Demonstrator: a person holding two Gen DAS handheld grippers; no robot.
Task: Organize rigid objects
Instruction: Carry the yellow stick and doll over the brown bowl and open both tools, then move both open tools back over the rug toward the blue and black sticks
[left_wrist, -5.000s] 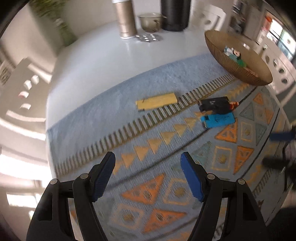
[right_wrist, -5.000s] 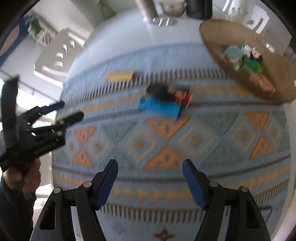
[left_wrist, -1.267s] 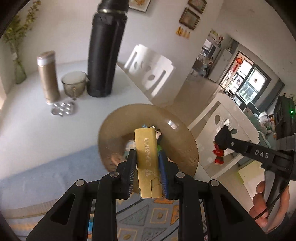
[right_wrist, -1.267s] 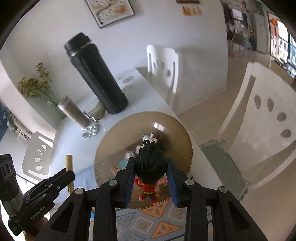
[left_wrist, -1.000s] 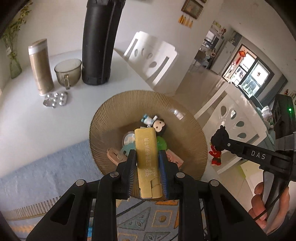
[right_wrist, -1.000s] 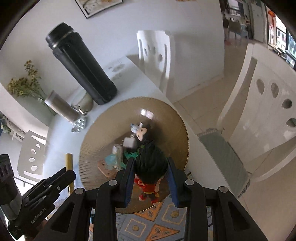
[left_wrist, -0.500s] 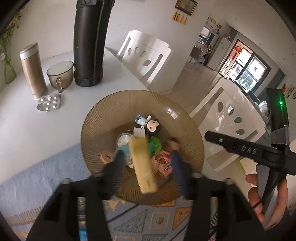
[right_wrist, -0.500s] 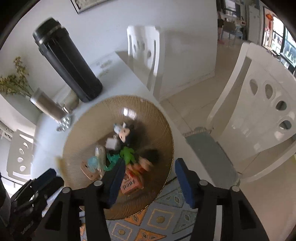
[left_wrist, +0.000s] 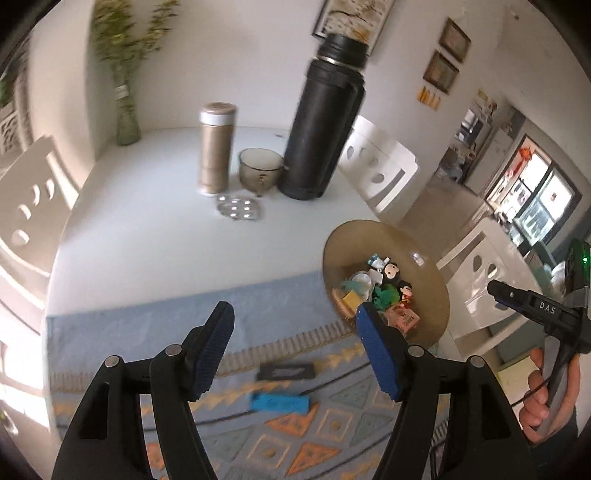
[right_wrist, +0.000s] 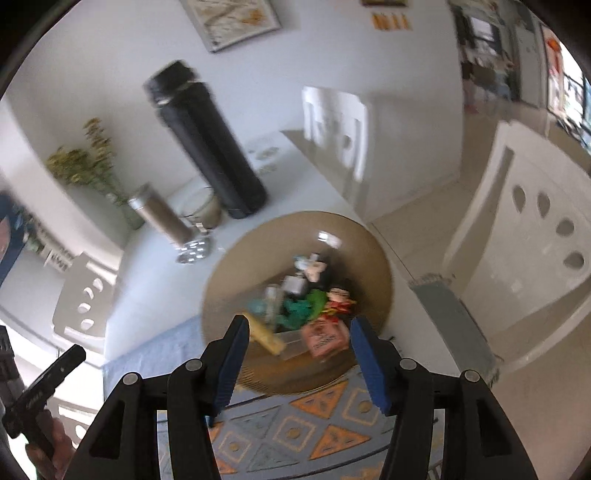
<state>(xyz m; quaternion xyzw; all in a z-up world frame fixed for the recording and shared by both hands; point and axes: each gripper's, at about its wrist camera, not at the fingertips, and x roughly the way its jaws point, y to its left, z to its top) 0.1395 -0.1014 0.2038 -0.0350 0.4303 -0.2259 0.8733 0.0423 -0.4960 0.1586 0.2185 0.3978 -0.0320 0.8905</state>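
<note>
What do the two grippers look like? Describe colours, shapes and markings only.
The left gripper and right gripper match: black plastic linkage arms with silver pivot pins, each ending in two blue ribbed pads. Seen from the left wrist view, the right gripper's body carries white "DAS" lettering, a green light, and a thin black cable near the bare hand.

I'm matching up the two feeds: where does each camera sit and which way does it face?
Left wrist: on the left tool, looking over the rug's black box and blue box toward the flask; own open fingers show, plus the right hand.
Right wrist: on the right tool, looking down at the bowl; own open fingers and the left tool show.
Shared: bowl, flask, figurine, yellow block.
</note>
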